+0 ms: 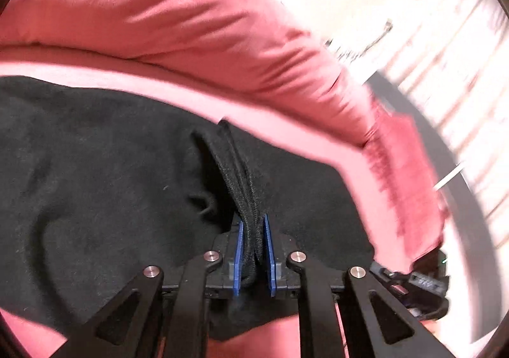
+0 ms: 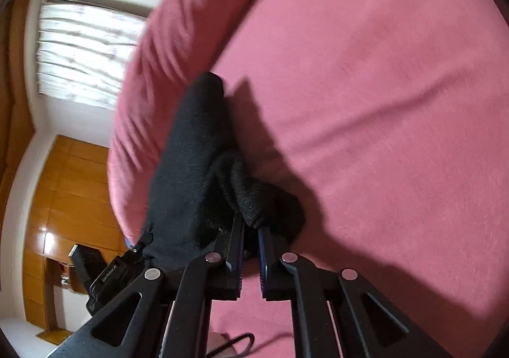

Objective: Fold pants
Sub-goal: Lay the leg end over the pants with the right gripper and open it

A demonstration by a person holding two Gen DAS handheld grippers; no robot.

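The black pants (image 1: 105, 164) lie spread on a pink bed sheet (image 1: 286, 132) in the left wrist view. My left gripper (image 1: 253, 230) is shut on a bunched ribbed edge of the pants, which rises between its blue pads (image 1: 238, 249). In the right wrist view, my right gripper (image 2: 251, 230) is shut on another bunched part of the black pants (image 2: 191, 160), held above the pink sheet (image 2: 381, 103). The cloth drapes to the left of the fingers. The other gripper's body (image 2: 105, 278) shows at lower left.
A pink pillow (image 1: 178, 24) lies behind the pants; it also shows in the right wrist view (image 2: 165, 55). A window with white blinds (image 2: 82, 49), a white wall and wooden furniture (image 2: 63, 199) stand beyond the bed. A dark cable (image 2: 238, 343) lies near the bottom.
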